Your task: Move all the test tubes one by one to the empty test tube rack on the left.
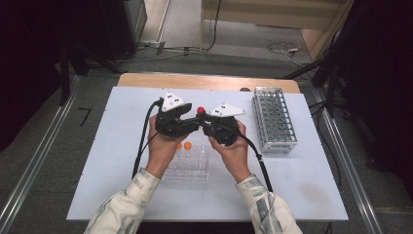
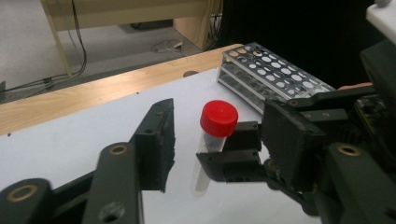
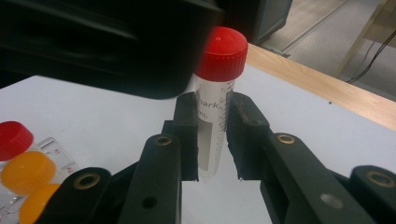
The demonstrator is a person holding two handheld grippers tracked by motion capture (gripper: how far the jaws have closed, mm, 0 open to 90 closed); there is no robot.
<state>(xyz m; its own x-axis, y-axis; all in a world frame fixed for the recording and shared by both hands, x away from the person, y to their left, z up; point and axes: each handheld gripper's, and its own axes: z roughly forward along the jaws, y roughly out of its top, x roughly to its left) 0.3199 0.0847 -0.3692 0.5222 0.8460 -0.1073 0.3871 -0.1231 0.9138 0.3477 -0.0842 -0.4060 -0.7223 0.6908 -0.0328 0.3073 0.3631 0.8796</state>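
White paper covers the desk (image 1: 122,146), with a metal rack (image 1: 273,119) at the right. Above the desk, the right gripper (image 3: 212,140) holds a red-capped tube (image 3: 215,102) upright, its fingers tight on the clear body. The left gripper (image 2: 210,140) has its fingers half wide on both sides of the red cap, probably not touching yet. That cap sits right between them.

Evenly lit table, dark surroundings, blurred foreground.
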